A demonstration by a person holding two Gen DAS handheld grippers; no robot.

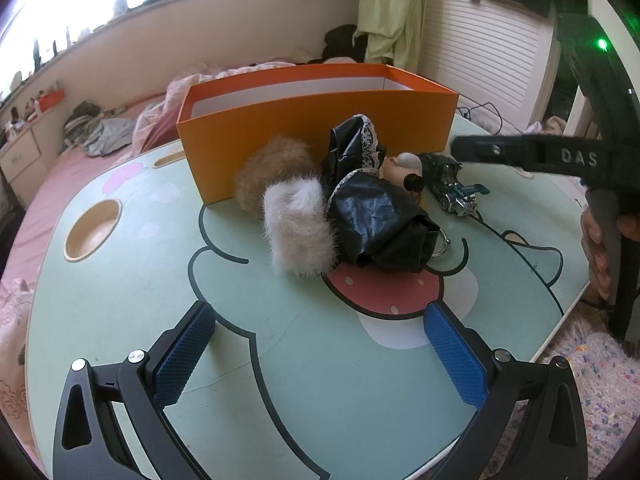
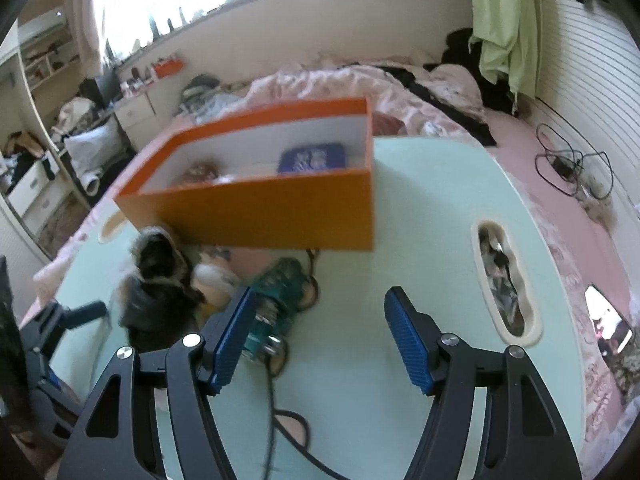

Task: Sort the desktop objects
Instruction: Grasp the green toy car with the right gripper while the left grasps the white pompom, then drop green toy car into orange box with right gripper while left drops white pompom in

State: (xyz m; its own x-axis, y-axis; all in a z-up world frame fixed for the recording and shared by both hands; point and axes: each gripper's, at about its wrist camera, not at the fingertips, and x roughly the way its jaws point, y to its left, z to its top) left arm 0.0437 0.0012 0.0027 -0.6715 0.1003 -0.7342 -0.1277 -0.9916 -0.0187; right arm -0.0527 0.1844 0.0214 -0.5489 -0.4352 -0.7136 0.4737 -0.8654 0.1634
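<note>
Both grippers are standing with jaws apart, gripping nothing: the left gripper [image 1: 318,354] over bare table [image 1: 120,304], the right gripper [image 2: 320,336] just right of the toy car [image 2: 276,300]. Blur hides detail, but it is probably lining up; next, straddling the car, closing, lifting toward the orange box [image 2: 256,208].

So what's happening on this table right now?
A person with a gripper in each hand is sorting clutter into the orange box, which already holds a blue item. The right gripper is open and empty above the table, beside the teal toy car. The left gripper is open over bare tabletop, short of the furry pouch and doll.
</note>
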